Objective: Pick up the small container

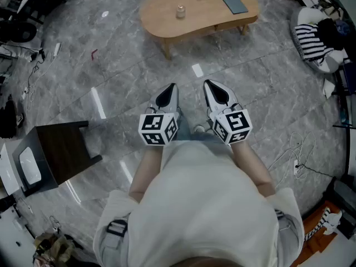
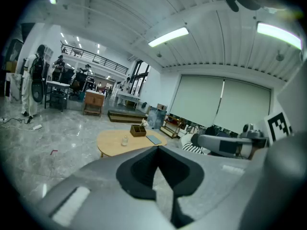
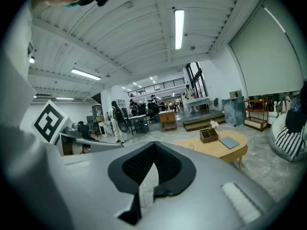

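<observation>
Both sets of fingers pinched together, gripping nothing

I'm holding my left gripper (image 1: 173, 86) and right gripper (image 1: 207, 83) side by side over wide-open floor (image 1: 111, 77). The container (image 1: 180, 11) is sitting well ahead on the table (image 1: 158, 15), back from its near edge.

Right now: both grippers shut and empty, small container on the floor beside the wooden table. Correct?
Not quite. The small container stands on the wooden table, not on the floor beside it; the head view shows it. The left gripper and right gripper are shut and empty, as you say.
</observation>
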### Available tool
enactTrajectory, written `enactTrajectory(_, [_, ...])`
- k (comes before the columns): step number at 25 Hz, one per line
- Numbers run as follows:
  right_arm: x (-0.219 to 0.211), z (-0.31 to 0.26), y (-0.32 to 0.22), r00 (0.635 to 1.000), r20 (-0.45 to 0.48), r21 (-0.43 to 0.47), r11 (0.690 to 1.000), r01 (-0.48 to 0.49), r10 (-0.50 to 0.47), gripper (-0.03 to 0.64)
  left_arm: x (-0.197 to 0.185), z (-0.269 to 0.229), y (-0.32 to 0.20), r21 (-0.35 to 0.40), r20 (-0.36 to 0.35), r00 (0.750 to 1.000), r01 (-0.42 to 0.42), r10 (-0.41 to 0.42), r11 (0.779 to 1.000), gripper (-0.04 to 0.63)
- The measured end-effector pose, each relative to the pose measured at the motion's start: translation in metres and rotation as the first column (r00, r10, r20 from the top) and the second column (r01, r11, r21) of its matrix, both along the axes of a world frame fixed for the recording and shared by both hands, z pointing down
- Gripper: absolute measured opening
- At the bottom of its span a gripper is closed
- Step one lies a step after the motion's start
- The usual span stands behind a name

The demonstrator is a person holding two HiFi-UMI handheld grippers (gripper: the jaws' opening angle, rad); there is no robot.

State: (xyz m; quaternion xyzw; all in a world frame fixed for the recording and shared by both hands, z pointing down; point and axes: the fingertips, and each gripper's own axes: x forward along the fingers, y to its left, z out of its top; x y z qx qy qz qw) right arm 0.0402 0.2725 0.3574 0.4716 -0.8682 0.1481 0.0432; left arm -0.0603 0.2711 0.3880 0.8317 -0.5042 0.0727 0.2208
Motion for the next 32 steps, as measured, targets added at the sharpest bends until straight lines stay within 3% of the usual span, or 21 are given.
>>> enactTrajectory(5, [0.000, -0.005, 0.047, 1.000, -0.006, 0.015, 0.999, 0.029, -0.028, -0.002, 0.012, -0.005, 0.043, -0.015, -0.035, 0.999, -0.011, 0.011, 1.000, 0.002])
enactTrajectory(12, [0.009, -0.014, 0.061, 1.000, 0.012, 0.033, 0.999, 0.025, -0.025, -0.002, 0.023, -0.013, 0.057, -0.011, -0.070, 0.998, 0.000, -0.001, 1.000, 0.003])
enactTrajectory(20, [0.005, -0.017, 0.067, 0.997, 0.053, 0.038, 0.998, 0.054, -0.056, 0.000, 0.021, -0.017, 0.065, 0.017, -0.055, 0.998, 0.013, -0.012, 1.000, 0.003])
enactTrajectory(32, [-0.002, -0.004, 0.063, 0.993, 0.057, -0.012, 0.995, 0.102, -0.101, 0.000, 0.015, -0.003, 0.069, -0.031, -0.043, 0.997, 0.062, -0.064, 0.998, 0.003])
